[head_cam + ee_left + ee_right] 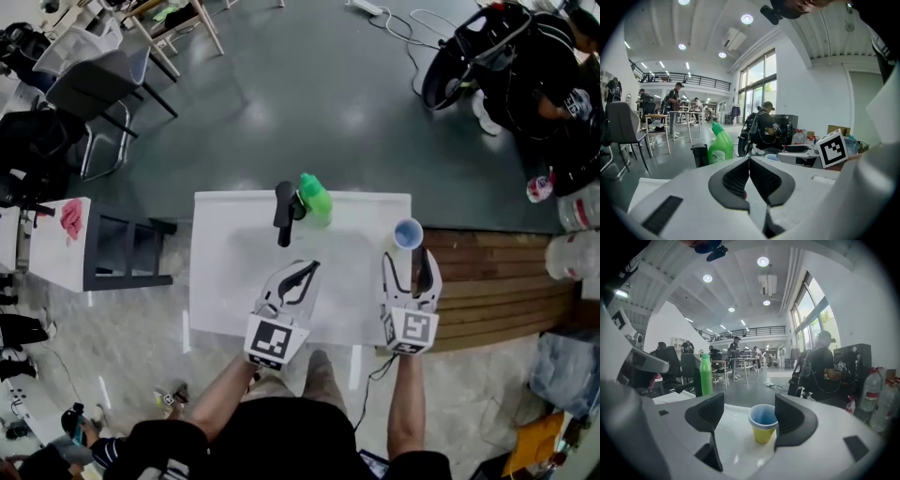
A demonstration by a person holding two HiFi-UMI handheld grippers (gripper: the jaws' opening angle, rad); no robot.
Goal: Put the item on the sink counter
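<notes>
Left gripper is closed on nothing. Right gripper gapes wide before stacked blue-and-yellow paper cups at the white counter's edge. The green plastic bottle's label is unreadable.

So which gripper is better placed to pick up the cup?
The right gripper: its fingers are open and the cup stands just ahead, in line with their gap. The left gripper is shut and farther away.

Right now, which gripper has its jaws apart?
The right gripper: its jaws stand wide apart, facing the cup. The left gripper has its jaws closed together.
</notes>
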